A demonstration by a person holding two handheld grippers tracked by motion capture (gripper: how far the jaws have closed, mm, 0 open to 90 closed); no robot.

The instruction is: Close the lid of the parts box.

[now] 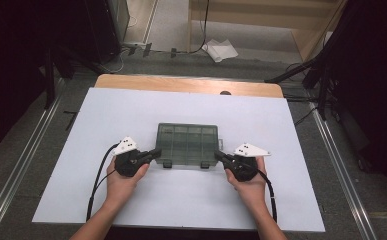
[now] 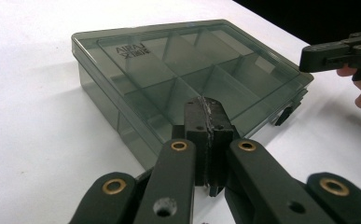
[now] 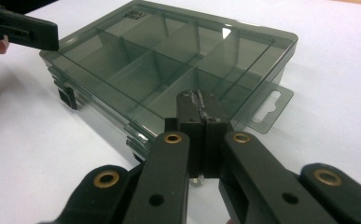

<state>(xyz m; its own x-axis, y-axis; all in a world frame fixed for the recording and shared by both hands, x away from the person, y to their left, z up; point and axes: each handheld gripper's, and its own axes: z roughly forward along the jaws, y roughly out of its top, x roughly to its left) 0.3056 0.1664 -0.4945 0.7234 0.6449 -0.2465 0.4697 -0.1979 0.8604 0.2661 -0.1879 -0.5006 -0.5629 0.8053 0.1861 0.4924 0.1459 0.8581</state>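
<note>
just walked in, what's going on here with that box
A person holds a gripper in each hand at a smoky clear plastic box on the white table. The box is closed, its compartments look empty, and its latches face the person. The left gripper and the right gripper both have their jaws shut, each at a front corner of the box. Whether they touch it is unclear.

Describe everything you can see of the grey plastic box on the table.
The box is flat, rectangular, smoky translucent plastic, lid closed. Dividers show through, forming compartments that look empty. Two dark latches sit on its near edge, and a hang tab juts from one short side. It lies flat mid-table on the white sheet, between the left tool and right tool, both shut at its near corners.
</note>
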